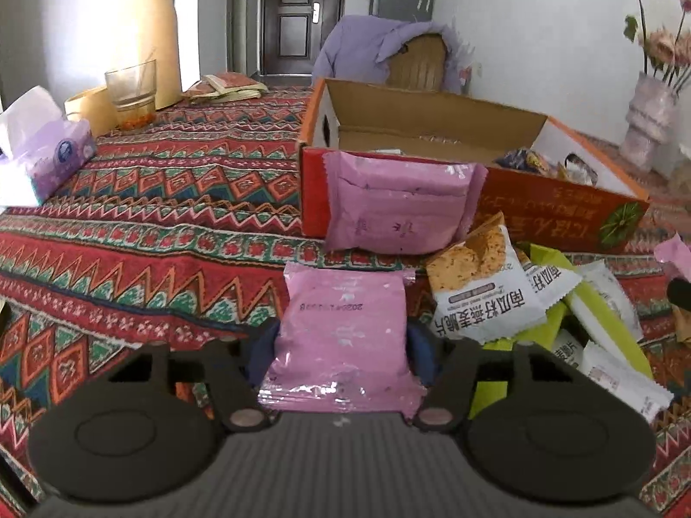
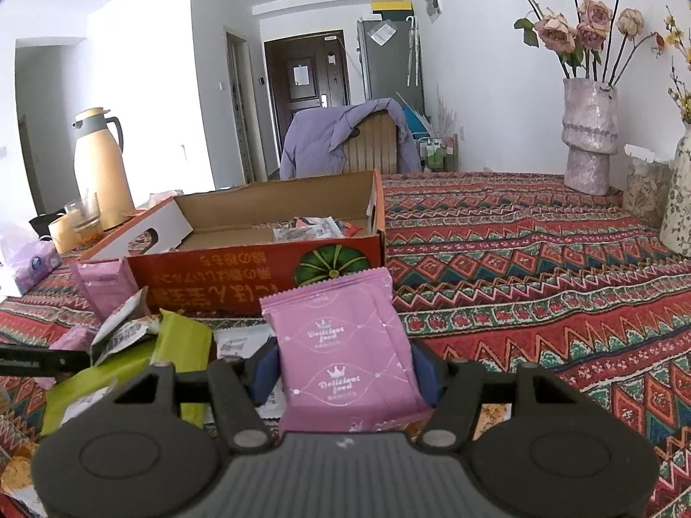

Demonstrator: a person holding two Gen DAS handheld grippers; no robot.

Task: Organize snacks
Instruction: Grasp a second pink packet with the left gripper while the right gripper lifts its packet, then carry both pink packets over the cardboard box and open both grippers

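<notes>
My left gripper (image 1: 341, 339) is shut on a pink snack packet (image 1: 341, 302), its blue pads (image 1: 263, 345) pressing both sides just above the patterned tablecloth. A second pink packet (image 1: 397, 211) leans on the front wall of the open orange cardboard box (image 1: 540, 207). To the right lies a pile of white cracker packets (image 1: 483, 289) and green packets (image 1: 548, 259). My right gripper (image 2: 345, 367) is shut on a pink "Delicious food" packet (image 2: 341, 323), held upright in front of the box (image 2: 242, 267), which has several snacks inside. The green packets (image 2: 181, 336) lie to its left.
A yellow thermos (image 1: 151, 30), a glass (image 1: 131, 86) and a tissue pack (image 1: 43, 151) stand at the table's far left. Vases with flowers (image 2: 589, 138) stand at the far right. Behind the box is a chair draped with a purple jacket (image 2: 345, 138).
</notes>
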